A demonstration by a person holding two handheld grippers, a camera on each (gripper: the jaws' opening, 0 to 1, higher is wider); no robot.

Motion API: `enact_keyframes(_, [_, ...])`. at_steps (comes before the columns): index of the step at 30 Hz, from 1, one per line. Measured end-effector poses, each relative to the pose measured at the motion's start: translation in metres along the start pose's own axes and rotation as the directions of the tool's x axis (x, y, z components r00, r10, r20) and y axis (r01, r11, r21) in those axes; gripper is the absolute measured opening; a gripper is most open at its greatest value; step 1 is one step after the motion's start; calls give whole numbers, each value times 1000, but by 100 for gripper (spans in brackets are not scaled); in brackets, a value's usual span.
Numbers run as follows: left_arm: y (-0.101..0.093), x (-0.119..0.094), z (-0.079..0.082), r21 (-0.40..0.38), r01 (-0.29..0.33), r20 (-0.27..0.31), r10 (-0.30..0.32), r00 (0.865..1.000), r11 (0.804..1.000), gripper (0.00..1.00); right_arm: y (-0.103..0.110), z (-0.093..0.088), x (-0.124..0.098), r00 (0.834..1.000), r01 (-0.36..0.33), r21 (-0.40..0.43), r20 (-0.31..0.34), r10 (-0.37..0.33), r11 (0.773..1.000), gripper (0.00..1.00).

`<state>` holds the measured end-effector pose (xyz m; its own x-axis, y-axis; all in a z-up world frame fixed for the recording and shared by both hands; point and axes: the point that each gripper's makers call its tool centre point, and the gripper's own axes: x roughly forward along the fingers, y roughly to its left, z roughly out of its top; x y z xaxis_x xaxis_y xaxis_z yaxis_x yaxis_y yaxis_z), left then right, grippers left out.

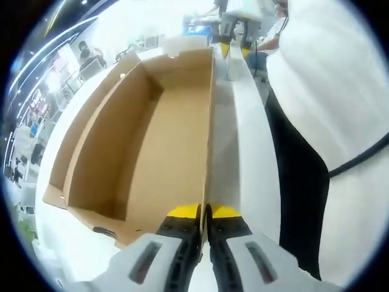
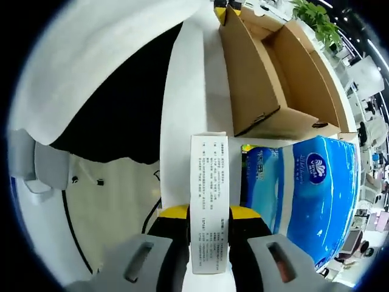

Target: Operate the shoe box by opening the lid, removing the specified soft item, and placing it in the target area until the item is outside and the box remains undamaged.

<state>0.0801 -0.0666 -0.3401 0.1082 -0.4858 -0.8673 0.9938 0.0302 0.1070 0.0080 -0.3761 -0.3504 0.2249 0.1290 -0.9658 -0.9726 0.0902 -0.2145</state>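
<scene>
Box point(image 1: 152, 140) sits open and empty while we've got its wall pinched in the left gripper point(image 1: 204, 214), probably steadying it, and the right gripper point(image 2: 208, 214) clamps the tissue pack point(image 2: 298, 194) outside, just beside it.

Opposite ends, both close, facing along shared cardboard box point(image 1: 146, 140) point(image 2: 273, 79)

— What colours are on the white bench point(image 2: 182, 91)?
— A plain brown cardboard shoe box point(image 1: 152, 134), and a blue plastic tissue pack point(image 2: 304, 194) with a white round logo.
— The grippers?
— Grey, yellow-tipped.
</scene>
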Motion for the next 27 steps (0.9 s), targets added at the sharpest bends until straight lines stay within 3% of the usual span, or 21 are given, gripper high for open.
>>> enact_keyframes(8, [-1,0,0,2,-6,2,6,1000,1000,3,0,-5,3,1000,11,-21,-17,-11,1000,21])
enact_keyframes(14, [-1,0,1,2,-1,3,1,1000,1000,3,0,-10,1,1000,11,18,-27,-11,1000,22])
enact_keyframes(19, [-2,0,1,3,3,2,-3,1000,1000,3,-4,-8,-3,999,44,13,-28,-44,999,24])
enact_keyframes(21, [-2,0,1,2,4,2,-4,1000,1000,3,-7,-5,-8,997,63,-26,-36,-64,998,24])
enact_keyframes(27, [-2,1,1,5,6,2,-6,1000,1000,3,-9,-3,-11,996,84,-1,-25,-84,996,21])
